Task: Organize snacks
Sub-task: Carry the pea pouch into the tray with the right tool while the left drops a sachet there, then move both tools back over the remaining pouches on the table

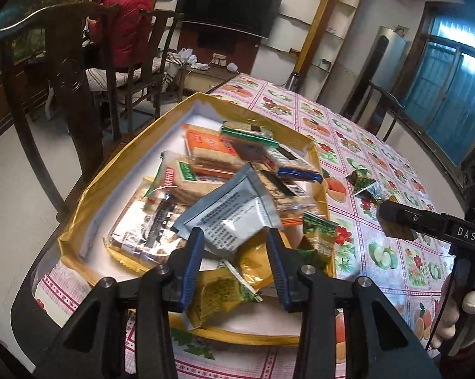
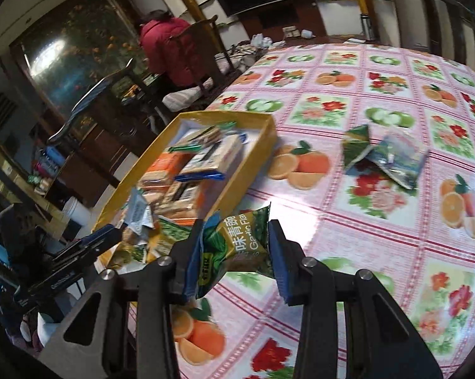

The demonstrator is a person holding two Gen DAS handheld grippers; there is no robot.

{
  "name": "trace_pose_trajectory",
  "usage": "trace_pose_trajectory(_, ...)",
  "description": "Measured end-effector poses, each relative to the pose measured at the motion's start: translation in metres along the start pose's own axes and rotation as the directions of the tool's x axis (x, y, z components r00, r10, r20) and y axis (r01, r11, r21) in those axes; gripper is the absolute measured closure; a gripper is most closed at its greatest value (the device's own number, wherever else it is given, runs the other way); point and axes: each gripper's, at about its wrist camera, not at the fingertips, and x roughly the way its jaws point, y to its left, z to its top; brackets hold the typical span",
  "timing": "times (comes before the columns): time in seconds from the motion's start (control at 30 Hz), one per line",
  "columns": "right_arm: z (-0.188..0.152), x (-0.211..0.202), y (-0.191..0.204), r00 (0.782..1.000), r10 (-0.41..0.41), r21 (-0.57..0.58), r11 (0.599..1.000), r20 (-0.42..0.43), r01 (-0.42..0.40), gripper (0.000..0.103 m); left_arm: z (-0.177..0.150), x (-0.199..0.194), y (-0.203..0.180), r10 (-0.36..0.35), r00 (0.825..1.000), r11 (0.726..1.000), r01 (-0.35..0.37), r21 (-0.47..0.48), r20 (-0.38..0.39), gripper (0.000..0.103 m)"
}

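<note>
Between our right gripper (image 2: 235,254) fingers sits a green garlic-flavour packet (image 2: 237,243), pinched and lifted above the fruit-print tablecloth (image 2: 379,221). Our left gripper (image 1: 235,252) hangs with jaws spread over the near end of the gold box (image 1: 117,170) — nothing between them. Snacks fill the box; two more packets (image 2: 379,154) lie far right on the cloth.

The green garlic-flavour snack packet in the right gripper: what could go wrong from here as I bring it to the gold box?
1. The green garlic-flavour snack packet is pinched at its crinkled sides by the right gripper; it may slip out over the fruit-print tablecloth.
2. The gold cardboard box is heaped, so it could slide off the pile.
3. The open left gripper hovers over the box's near end; the two could collide.
</note>
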Motion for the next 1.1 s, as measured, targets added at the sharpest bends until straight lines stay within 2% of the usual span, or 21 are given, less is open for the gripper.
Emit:
trace_pose_trajectory(0.1, 0.007, 0.029, 0.029, 0.999, 0.03, -0.032, 0.999, -0.037, -0.031, 0.061, -0.003, -0.007, 0.012, -0.031, 0.999, 0.999, 0.032, -0.034, 0.011, 0.051)
trace_pose_trajectory(0.23, 0.021, 0.064, 0.051, 0.994, 0.078, -0.026, 0.996, -0.082, -0.081, 0.061, -0.007, -0.024, 0.019, -0.04, 0.998, 0.998, 0.042, -0.05, 0.053, 0.046)
trace_pose_trajectory(0.27, 0.027, 0.075, 0.055, 0.992, 0.083, -0.023, 0.996, -0.094, -0.085, 0.061, -0.007, -0.03, 0.021, -0.035, 0.997, 0.998, 0.038, -0.055, 0.067, 0.039)
trace_pose_trajectory(0.3, 0.031, 0.082, 0.058, 0.992, 0.079, -0.022, 0.996, -0.101, -0.082, 0.06, -0.008, -0.036, 0.023, -0.023, 0.996, 0.998, 0.029, -0.06, 0.084, 0.033)
trace_pose_trajectory(0.4, 0.043, 0.102, 0.068, 0.992, 0.075, -0.024, 0.997, -0.101, -0.078, 0.054, -0.01, -0.052, 0.027, 0.035, 0.99, 0.998, -0.027, -0.062, 0.139, 0.023)
trace_pose_trajectory(0.47, 0.047, 0.106, 0.072, 0.994, 0.064, -0.018, 0.998, -0.09, -0.066, 0.049, -0.009, -0.057, 0.029, 0.093, 0.982, 0.995, -0.086, -0.049, 0.162, 0.022)
trace_pose_trajectory(0.57, 0.05, 0.096, 0.071, 0.995, 0.088, 0.005, 0.996, -0.055, -0.088, 0.044, -0.009, -0.059, 0.026, 0.145, 0.972, 0.989, -0.142, -0.033, 0.183, 0.021)
trace_pose_trajectory(0.73, 0.044, 0.066, 0.072, 0.996, 0.085, -0.021, 0.996, -0.004, -0.085, 0.04, -0.01, -0.055, 0.017, 0.17, 0.97, 0.985, -0.169, -0.025, 0.173, 0.021)
trace_pose_trajectory(0.87, 0.025, 0.039, 0.062, 0.998, 0.058, -0.054, 0.997, 0.009, -0.057, 0.037, -0.014, -0.056, -0.007, 0.235, 0.955, 0.968, -0.247, 0.045, 0.179, 0.021)
trace_pose_trajectory(1.1, -0.002, 0.005, 0.022, 0.999, -0.01, -0.031, 0.999, 0.033, 0.011, 0.036, -0.02, -0.058, -0.06, 0.254, 0.946, 0.938, -0.292, 0.19, 0.201, 0.021)
